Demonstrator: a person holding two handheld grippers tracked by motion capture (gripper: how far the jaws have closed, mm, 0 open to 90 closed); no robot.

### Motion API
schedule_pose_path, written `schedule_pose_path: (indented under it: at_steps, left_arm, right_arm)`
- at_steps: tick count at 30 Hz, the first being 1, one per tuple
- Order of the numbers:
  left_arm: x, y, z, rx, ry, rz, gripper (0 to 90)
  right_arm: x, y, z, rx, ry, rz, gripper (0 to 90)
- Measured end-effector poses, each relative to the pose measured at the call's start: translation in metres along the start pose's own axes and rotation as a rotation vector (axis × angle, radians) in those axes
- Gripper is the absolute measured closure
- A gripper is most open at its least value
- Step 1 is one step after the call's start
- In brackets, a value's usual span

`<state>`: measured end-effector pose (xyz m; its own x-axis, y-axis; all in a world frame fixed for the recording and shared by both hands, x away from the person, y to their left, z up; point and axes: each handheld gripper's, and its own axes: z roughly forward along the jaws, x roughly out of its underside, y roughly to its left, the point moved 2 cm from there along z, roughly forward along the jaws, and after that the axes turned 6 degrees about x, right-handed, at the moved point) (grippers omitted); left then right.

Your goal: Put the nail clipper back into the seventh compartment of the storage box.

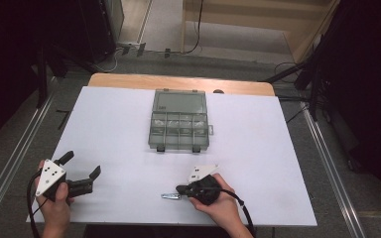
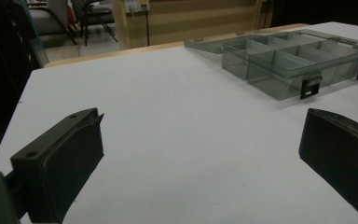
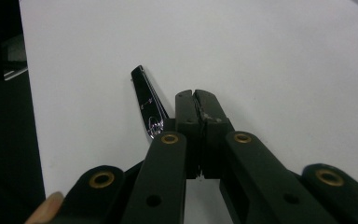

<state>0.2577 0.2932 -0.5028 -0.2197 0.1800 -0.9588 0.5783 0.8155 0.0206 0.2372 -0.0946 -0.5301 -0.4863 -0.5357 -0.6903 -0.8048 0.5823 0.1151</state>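
Note:
My right gripper (image 1: 180, 190) lies low near the table's front edge, pointing left, with its jaws pressed together and nothing visible in the seam (image 3: 196, 95). A thin shiny metal piece (image 1: 170, 196) (image 3: 145, 103) rests on the white table right beside the gripper's left jaw and reaches a little past the tips; I cannot tell if it touches the jaw. My left gripper (image 1: 83, 162) (image 2: 200, 126) is held at the front left, jaws wide open and empty. A clear compartment box (image 1: 178, 130) (image 2: 284, 60) stands open at mid-table.
The box's lid (image 1: 179, 101) lies flat behind it toward a wooden table edge (image 1: 178, 82). White tabletop (image 1: 258, 148) stretches between the grippers and the box. Cables and dark stands surround the table on the floor.

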Motion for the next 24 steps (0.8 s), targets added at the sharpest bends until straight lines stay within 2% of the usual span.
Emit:
schedule_pose_path:
  at_steps: [9,11,12,13,17,19,22,24]
  left_arm:
    - [0.0,0.0,0.0,0.001,-0.002,-0.003,0.0]
    - [0.0,0.001,0.0,0.001,-0.002,-0.002,0.0]
    - [0.0,0.001,0.0,0.0,-0.003,-0.002,0.0]
    - [0.0,0.001,0.0,0.001,-0.003,-0.001,0.0]
    - [0.0,0.001,-0.001,0.001,-0.004,-0.004,0.0]
    - [0.0,0.001,-0.001,0.001,-0.004,-0.004,0.0]
    - [0.0,0.001,0.0,0.001,-0.006,-0.004,0.0]
    - [0.0,0.001,0.0,0.001,-0.006,-0.005,0.0]
  right_arm:
    - [0.001,0.005,-0.003,-0.023,0.028,-0.02,90.0]
    - [0.001,0.005,-0.004,-0.025,0.033,-0.031,87.9]
    - [0.0,0.005,-0.005,-0.008,0.039,-0.032,82.9]
    - [0.0,0.005,-0.005,-0.008,0.039,-0.032,82.9]
    - [-0.004,0.005,-0.01,0.06,0.047,-0.036,65.3]
    - [-0.006,0.005,-0.012,0.051,0.034,-0.034,56.6]
    - [-0.008,0.007,-0.013,0.04,0.049,-0.05,41.8]
    - [-0.01,0.01,-0.013,0.038,0.074,-0.041,26.7]
